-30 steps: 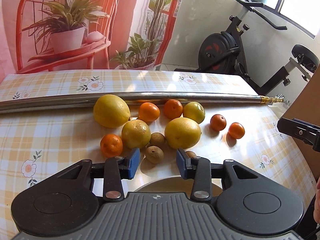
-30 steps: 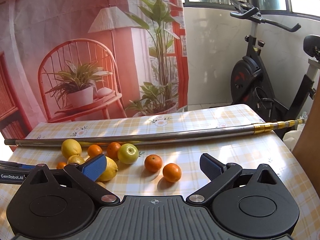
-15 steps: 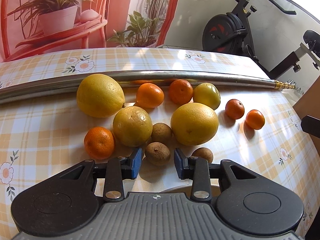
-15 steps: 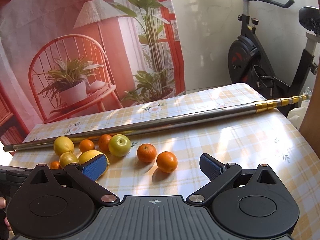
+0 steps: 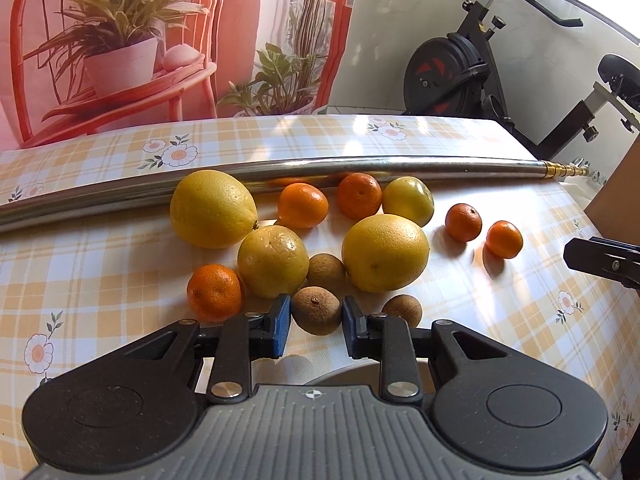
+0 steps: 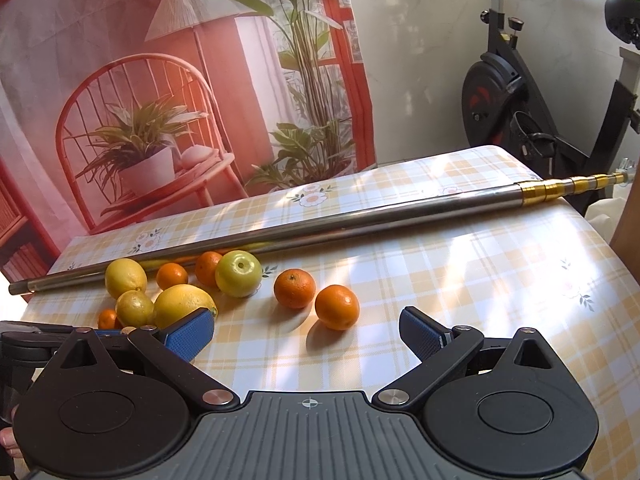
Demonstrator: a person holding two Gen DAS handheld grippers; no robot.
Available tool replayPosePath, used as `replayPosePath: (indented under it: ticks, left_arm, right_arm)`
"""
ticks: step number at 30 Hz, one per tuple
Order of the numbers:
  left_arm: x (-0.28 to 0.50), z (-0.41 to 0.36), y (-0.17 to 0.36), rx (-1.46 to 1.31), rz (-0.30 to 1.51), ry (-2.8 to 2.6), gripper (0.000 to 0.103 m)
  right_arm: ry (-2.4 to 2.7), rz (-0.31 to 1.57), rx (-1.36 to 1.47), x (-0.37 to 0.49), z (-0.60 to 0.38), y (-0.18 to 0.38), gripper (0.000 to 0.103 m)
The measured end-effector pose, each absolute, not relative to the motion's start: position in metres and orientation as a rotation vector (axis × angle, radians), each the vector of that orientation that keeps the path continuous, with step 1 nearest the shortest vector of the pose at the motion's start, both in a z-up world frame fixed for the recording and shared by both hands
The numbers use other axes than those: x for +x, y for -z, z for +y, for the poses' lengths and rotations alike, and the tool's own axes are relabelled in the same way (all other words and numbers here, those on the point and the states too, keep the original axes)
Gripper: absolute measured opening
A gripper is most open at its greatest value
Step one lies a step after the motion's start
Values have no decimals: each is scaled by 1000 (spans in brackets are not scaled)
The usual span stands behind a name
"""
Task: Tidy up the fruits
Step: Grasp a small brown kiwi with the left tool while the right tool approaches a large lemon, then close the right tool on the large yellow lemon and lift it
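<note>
While every fruit lies loose on the checked counter (image 5: 100,264), sorting looks barely begun. Left hand-held gripper (image 5: 316,322), jaws just closing, is clenched on a small brown round fruit (image 5: 316,315), lower centre. Right hand-held gripper (image 6: 306,330) gapes, released, near two oranges (image 6: 337,306).

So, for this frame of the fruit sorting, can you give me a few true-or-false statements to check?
1. The left claw has a small brown fruit between its pads. True; its jaws have just been closing on it.
2. The right claw grips an orange. False: it is open and empty, and the nearest orange lies on the table ahead of it.
3. A metal pole lies across the table behind the fruit. True.
4. The fruit sits in a basket. False: it lies loose on the checked tablecloth.
</note>
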State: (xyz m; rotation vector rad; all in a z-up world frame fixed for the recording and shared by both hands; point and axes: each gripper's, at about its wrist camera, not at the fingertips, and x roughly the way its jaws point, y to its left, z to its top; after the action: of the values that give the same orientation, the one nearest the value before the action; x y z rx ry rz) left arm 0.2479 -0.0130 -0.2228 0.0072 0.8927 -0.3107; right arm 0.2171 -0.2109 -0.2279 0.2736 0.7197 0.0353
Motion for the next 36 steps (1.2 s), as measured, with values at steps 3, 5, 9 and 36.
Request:
replayPosePath:
  ticks: [3,5,9,36]
  left_arm:
    - [235,-10,212,18,862,315,29]
    - [223,-8,205,39,835,313,29]
    - [203,2,194,56,802,284,29]
    - [189,46,201,-110,787,212,29]
  right_arm:
    - [-65,728,261,222,-205,228,99]
    - [-92,734,250,227,-199,227,99]
    - [-196,769,231,246,-179,228,97]
    - [-393,886,144,325,-110,277,59]
